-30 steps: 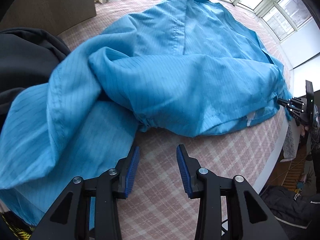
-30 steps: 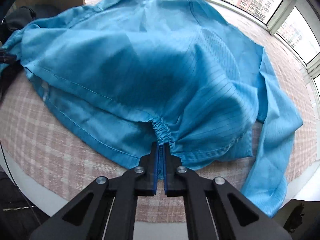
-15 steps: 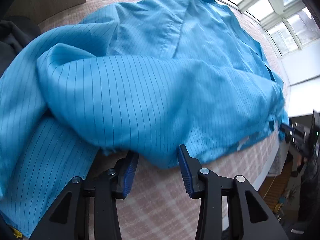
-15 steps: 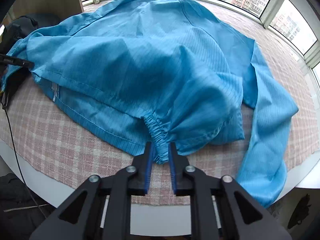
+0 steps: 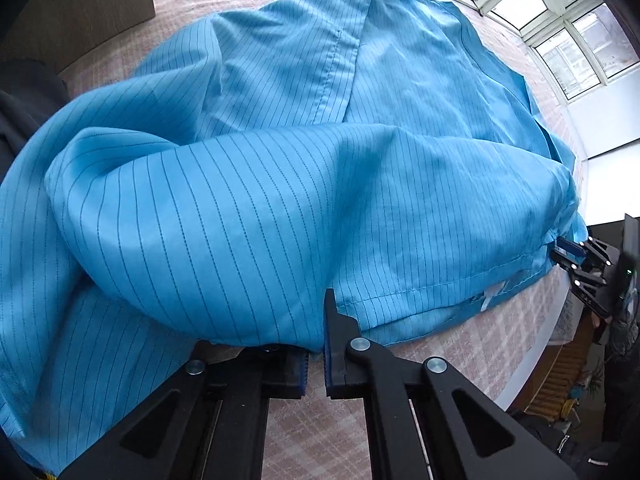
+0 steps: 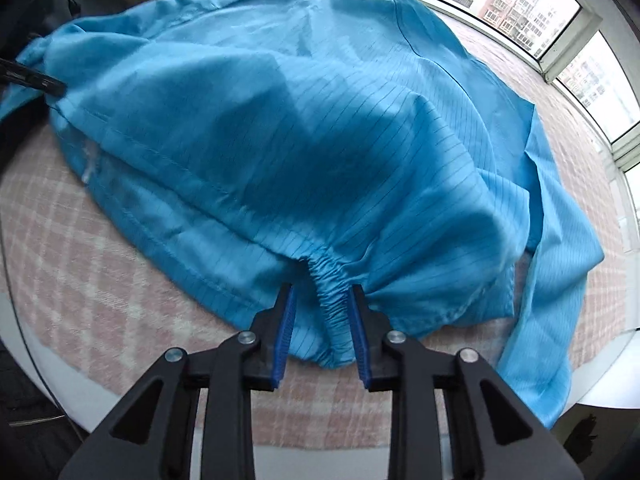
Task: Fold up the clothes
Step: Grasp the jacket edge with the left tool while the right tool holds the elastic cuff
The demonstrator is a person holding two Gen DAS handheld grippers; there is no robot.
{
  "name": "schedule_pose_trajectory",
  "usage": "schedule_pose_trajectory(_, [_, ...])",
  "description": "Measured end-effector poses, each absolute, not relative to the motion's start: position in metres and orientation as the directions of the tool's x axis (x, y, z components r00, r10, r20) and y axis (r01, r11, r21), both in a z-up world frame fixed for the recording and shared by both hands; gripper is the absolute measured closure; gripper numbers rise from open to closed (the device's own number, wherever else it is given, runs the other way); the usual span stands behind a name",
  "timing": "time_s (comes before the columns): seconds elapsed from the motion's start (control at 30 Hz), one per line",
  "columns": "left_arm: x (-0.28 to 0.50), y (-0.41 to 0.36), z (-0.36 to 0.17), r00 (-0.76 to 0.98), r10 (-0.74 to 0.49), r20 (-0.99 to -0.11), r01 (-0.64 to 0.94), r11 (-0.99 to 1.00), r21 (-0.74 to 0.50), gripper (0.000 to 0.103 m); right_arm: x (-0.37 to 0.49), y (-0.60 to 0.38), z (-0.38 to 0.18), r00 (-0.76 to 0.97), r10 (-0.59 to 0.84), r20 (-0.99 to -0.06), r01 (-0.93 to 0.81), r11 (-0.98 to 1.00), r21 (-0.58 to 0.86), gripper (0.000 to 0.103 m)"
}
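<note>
While the blue striped garment [image 5: 304, 184] lies spread over the checked tablecloth [image 6: 80, 264], the left gripper [image 5: 316, 344] is pressed together on a fold at its near edge. The right gripper [image 6: 322, 332] is opening — the gathered elastic cuff [image 6: 332, 300] sits loose between its blue pads. A small white label [image 5: 490, 294] shows at the hem — no writing can be read on it.

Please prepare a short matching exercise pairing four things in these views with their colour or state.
Things:
1. left hand-held gripper
2. right hand-held gripper
3. elastic cuff
4. tablecloth

States:
a. pink checked
b. gathered, between parted pads
c. shut on the blue garment
d. jaws opening

Pairs: 1-c, 2-d, 3-b, 4-a
</note>
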State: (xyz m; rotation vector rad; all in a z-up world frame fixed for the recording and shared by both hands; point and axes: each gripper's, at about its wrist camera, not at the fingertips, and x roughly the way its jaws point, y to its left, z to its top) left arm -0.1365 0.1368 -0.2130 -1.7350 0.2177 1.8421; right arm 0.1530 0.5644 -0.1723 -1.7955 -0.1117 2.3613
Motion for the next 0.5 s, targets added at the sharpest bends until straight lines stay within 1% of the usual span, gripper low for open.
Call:
schedule_pose_trajectory(0.1, [-0.136, 0.135, -0.213, 0.027, 0.296, -0.955, -0.526, -0.808, -0.265, 0.099, 0.149, 0.57, -0.178, -0.263, 0.179, -0.948, -0.084, -0.983, -0.162, 0.077])
schedule_pose_trajectory(0.17, [-0.137, 0.132, -0.212, 0.027, 0.298, -0.954, -0.527, -0.807, -0.266, 0.1, 0.15, 0.577, -0.176, -0.26, 0.145, -0.955, -0.093, -0.988, -0.124, 0.09])
schedule_pose_trajectory(0.23, [-0.133, 0.132, -0.207, 0.028, 0.303, -0.953, -0.532, -0.802, -0.271, 0.1, 0.154, 0.581, -0.169, -0.258, 0.112, -0.96, -0.099, -0.991, -0.089, 0.096])
schedule_pose_trajectory(0.37, [-0.118, 0.132, -0.187, 0.022, 0.303, -0.953, -0.573, -0.777, -0.26, 0.1, 0.17, 0.577, -0.143, -0.273, 0.112, -0.956, -0.073, -0.993, -0.095, 0.098])
schedule_pose_trajectory(0.5, [-0.095, 0.119, -0.16, 0.02, 0.294, -0.956, -0.606, -0.757, -0.245, 0.1, 0.205, 0.562, -0.104, -0.288, 0.051, -0.956, -0.057, -0.998, -0.037, 0.098])
